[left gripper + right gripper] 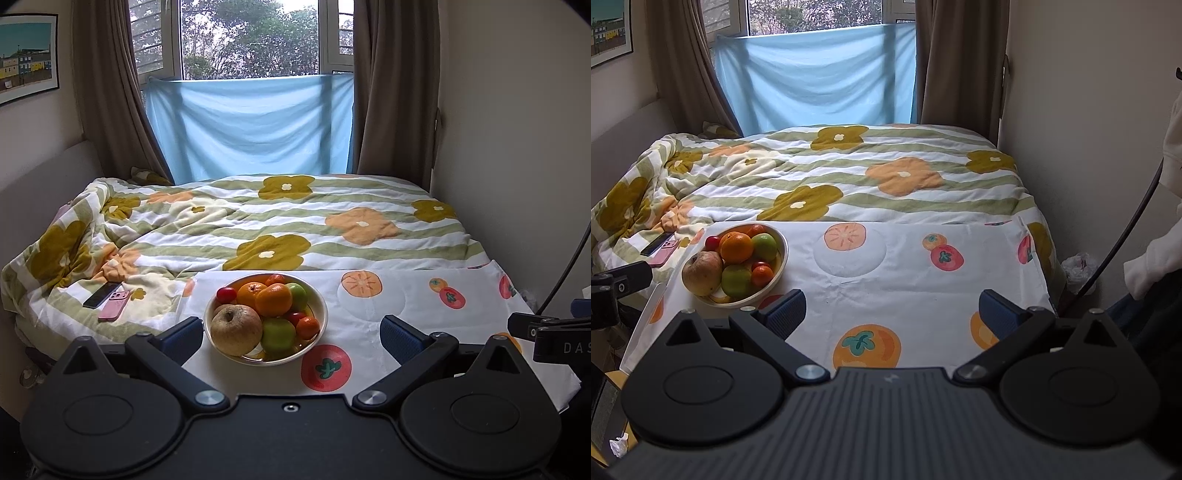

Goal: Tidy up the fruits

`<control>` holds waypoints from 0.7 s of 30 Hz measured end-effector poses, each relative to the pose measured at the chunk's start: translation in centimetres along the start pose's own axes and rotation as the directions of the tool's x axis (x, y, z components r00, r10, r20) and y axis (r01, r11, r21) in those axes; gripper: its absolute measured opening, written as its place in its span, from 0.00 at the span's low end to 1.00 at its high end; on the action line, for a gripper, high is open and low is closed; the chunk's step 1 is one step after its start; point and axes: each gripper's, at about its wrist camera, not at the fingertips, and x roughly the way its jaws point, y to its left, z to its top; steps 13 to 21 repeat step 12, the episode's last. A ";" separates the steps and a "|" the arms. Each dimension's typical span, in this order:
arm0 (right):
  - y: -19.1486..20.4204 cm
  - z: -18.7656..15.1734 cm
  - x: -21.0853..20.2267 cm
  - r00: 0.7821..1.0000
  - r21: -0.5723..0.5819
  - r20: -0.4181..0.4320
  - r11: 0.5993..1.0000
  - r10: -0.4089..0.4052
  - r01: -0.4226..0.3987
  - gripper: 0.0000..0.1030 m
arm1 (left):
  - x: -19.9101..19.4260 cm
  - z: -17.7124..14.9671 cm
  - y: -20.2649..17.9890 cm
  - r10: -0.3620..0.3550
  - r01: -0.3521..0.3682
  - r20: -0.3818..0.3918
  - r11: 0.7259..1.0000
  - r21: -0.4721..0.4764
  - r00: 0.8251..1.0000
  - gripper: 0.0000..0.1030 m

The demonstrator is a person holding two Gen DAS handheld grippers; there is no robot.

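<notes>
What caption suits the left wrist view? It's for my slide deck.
Open left gripper faces a bowl piled with fruit on a fruit-print cloth, two phones lying on the quilt.

Fruit-print white cloth (905, 288) — orange, green fruits (273, 299)

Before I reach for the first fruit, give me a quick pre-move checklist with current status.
1. Left gripper open and empty: ok.
2. Right gripper open and empty: ok.
3. Cream ceramic bowl upright on the fruit-print cloth: ok.
4. Large brownish apple on top at the near rim, reachable: ok.
5. Pink phone and dark phone lie apart from the bowl: ok.
6. Destination for sorted fruit: cannot tell, no second container in view.
</notes>
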 end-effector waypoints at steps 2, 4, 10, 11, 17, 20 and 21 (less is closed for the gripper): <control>0.1 0.0 0.3 1.000 0.010 -0.005 1.000 0.004 -0.004 1.00 | 0.3 0.1 0.0 0.017 -0.017 -0.012 1.000 0.008 1.000 1.00; 0.2 0.1 0.5 1.000 0.013 -0.006 1.000 0.006 -0.006 1.00 | 0.4 0.0 0.0 0.020 -0.020 -0.004 1.000 0.019 1.000 1.00; 0.3 0.1 0.7 1.000 0.012 -0.008 1.000 0.007 -0.006 1.00 | 0.6 0.0 0.3 0.017 -0.017 0.015 0.999 0.027 1.000 1.00; 0.5 0.2 0.9 1.000 0.012 -0.010 1.000 0.006 -0.006 1.00 | 0.8 0.0 0.4 0.020 -0.020 0.013 0.999 0.031 1.000 1.00; 0.6 0.3 1.0 1.000 0.012 -0.013 1.000 0.006 -0.006 1.00 | 1.0 0.1 0.5 0.020 -0.020 0.010 0.999 0.034 1.000 1.00; 0.6 0.3 1.0 1.000 0.012 -0.013 1.000 0.006 -0.006 1.00 | 1.0 0.1 0.5 0.020 -0.020 0.010 0.999 0.034 1.000 1.00; 0.6 0.3 1.0 1.000 0.012 -0.013 1.000 0.006 -0.006 1.00 | 1.0 0.1 0.5 0.020 -0.020 0.010 0.999 0.034 1.000 1.00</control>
